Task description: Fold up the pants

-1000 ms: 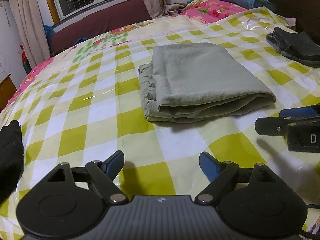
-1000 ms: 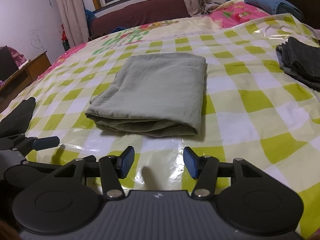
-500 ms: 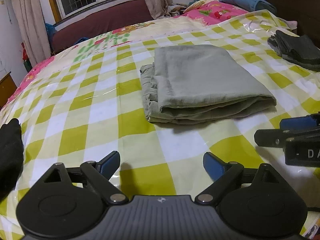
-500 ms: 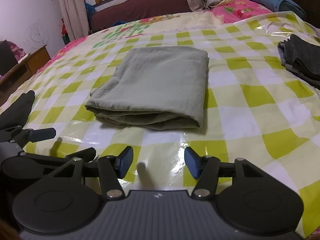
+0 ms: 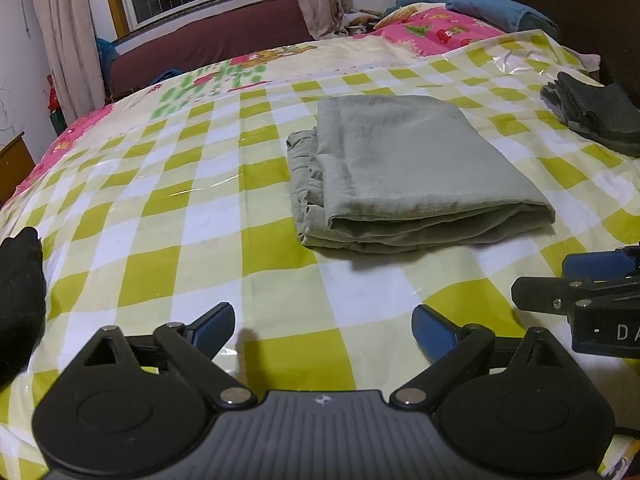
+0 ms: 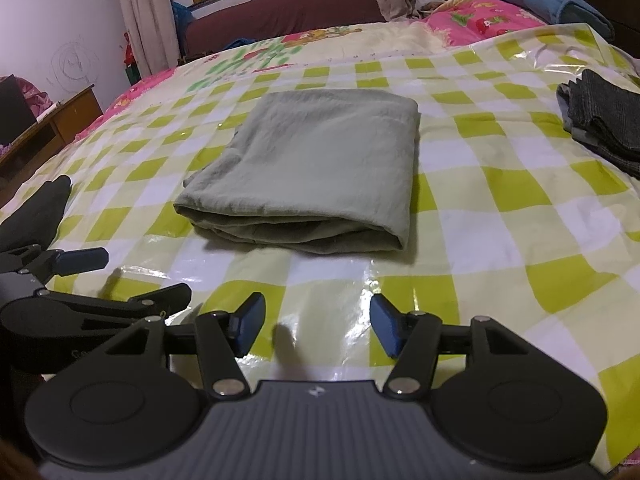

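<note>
The grey-green pants (image 5: 412,168) lie folded into a thick rectangle on the yellow-and-white checked sheet (image 5: 160,240), with loose layered edges at the left end. In the right wrist view the pants (image 6: 320,168) rest just beyond the fingers. My left gripper (image 5: 322,320) is open wide over the sheet, short of the pants and holding nothing. My right gripper (image 6: 318,312) is open too, somewhat narrower, with only sheet between its blue pads. Each gripper shows at the edge of the other's view: the right gripper (image 5: 580,280) on the right, the left gripper (image 6: 80,260) on the left.
A dark grey folded garment (image 5: 596,120) lies at the right of the bed. A black garment (image 5: 20,300) sits at the left edge. Blue bedding (image 5: 492,8) and pink quilt lie at the far end. A wooden cabinet (image 6: 60,120) stands left of the bed.
The left gripper's jaws have spread wider. The right jaws have widened only a little. Both hands have stayed where they were, and the pants have not moved.
</note>
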Demonstrator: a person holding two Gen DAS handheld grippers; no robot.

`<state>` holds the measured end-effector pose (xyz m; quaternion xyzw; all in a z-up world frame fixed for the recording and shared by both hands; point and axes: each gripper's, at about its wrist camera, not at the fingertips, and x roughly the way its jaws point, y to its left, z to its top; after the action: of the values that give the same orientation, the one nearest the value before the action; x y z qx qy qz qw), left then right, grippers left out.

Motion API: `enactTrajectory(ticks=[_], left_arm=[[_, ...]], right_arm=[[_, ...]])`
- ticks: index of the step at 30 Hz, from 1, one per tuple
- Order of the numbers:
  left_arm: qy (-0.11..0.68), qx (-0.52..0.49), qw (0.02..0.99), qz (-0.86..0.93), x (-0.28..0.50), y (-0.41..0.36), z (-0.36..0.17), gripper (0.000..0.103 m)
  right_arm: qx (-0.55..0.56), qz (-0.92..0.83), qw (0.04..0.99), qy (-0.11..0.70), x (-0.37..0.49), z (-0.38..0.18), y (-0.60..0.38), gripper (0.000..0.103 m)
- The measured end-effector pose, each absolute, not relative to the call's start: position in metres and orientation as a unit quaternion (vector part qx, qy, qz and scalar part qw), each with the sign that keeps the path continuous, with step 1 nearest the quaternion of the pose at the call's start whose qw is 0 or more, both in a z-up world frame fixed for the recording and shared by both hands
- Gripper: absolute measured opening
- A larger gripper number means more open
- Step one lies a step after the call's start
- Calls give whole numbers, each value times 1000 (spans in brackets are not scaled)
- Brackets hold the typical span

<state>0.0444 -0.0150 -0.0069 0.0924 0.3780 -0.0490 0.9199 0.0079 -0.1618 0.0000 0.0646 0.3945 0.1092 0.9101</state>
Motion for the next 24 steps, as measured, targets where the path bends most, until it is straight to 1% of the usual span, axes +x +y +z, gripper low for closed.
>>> enactTrajectory(ticks=[24], left_arm=[[376, 93, 920, -51, 43, -17, -5, 103]], right_arm=[[64, 107, 906, 404, 6, -2, -161, 61]])
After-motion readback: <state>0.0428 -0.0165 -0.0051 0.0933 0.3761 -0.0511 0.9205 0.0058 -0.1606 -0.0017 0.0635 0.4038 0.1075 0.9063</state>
